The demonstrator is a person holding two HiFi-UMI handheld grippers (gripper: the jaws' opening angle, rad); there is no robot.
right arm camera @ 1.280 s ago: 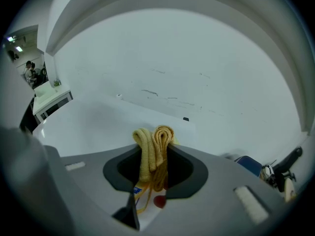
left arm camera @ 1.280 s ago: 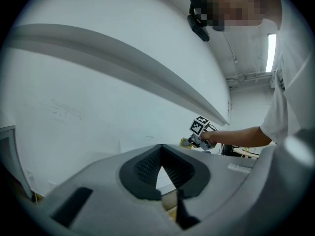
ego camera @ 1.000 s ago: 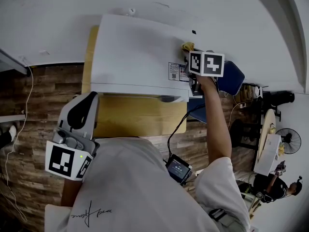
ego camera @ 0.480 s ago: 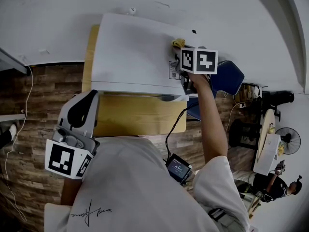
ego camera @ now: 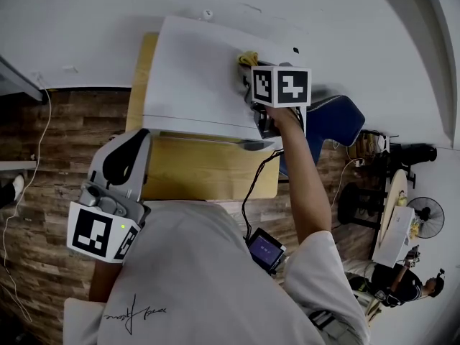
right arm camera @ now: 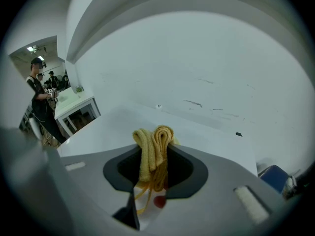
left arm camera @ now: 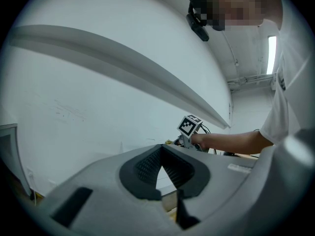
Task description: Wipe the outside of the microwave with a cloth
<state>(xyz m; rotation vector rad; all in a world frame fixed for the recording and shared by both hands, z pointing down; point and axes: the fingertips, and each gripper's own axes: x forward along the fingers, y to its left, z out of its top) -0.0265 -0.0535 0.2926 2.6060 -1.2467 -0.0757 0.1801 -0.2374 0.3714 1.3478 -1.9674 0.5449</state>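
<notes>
Yellow cloth point(ego camera: 248, 57) in right gripper point(right arm camera: 154, 154) fingers, slid leftward on microwave point(ego camera: 194, 77) top; left gripper point(left arm camera: 160, 173) fingers closed.

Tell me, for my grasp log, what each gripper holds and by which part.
Right gripper pinches the folded yellow terry cloth by a bunched fold, on the white microwave's top. Left gripper holds nothing.

The microwave point(ego camera: 201, 77) had a smooth white casing with a dull, even sheen, painted metal by the look of it. The cloth point(right arm camera: 151, 137) was yellow looped towelling, soft and rough. The left gripper point(left arm camera: 161, 155) and the right gripper point(right arm camera: 156, 150) were matt grey plastic, with dark ribbed pads point(left arm camera: 145, 167). The desk point(ego camera: 208, 175) had a smooth pale wood top, and the floor point(ego camera: 43, 157) was grained brown planks.
</notes>
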